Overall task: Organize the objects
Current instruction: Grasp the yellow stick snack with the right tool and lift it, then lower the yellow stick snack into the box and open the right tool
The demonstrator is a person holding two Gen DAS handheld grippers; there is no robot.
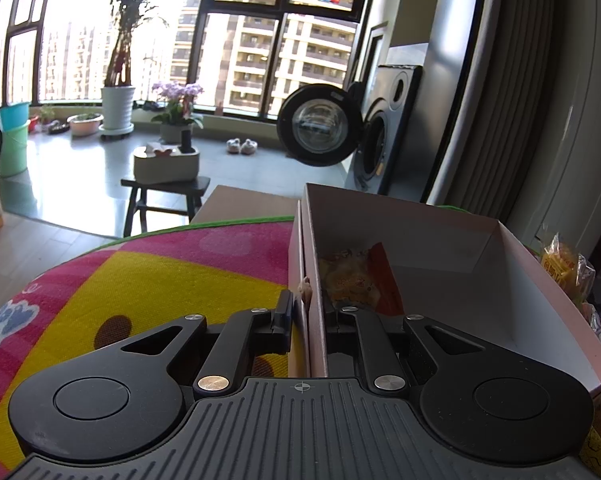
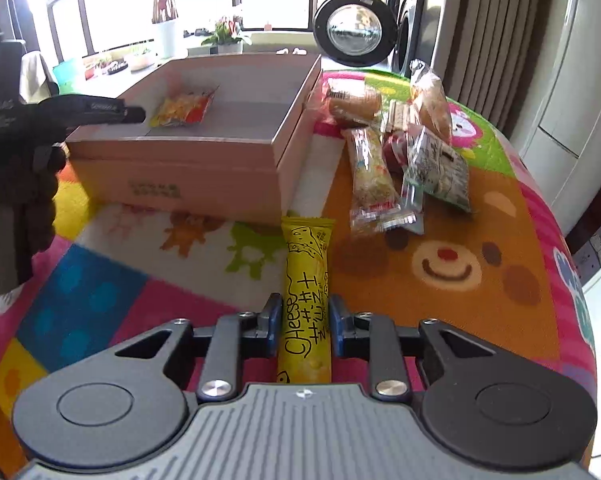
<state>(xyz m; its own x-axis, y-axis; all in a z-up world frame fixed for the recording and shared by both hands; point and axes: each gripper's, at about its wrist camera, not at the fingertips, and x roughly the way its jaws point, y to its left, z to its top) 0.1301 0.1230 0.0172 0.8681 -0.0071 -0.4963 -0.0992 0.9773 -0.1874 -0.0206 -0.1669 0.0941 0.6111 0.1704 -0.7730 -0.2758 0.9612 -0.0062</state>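
An open pink cardboard box (image 2: 204,164) stands on the colourful mat, and a yellow-orange snack packet (image 2: 182,108) lies inside it at the left end. My left gripper (image 1: 308,312) is shut on the box's left wall (image 1: 314,264), one finger outside and one inside, close to that packet (image 1: 356,280). In the right wrist view the left gripper (image 2: 134,114) reaches over that wall. My right gripper (image 2: 303,316) is shut on a long yellow cheese snack packet (image 2: 306,264), whose far tip points at the box's near right corner.
A pile of wrapped snacks lies right of the box: a bread roll (image 2: 352,102), a long bun packet (image 2: 370,172), a green packet (image 2: 440,168) and a bagged bread (image 2: 430,100). The mat (image 2: 440,264) curves off at the table's right edge. A washing machine door (image 2: 354,28) hangs open behind.
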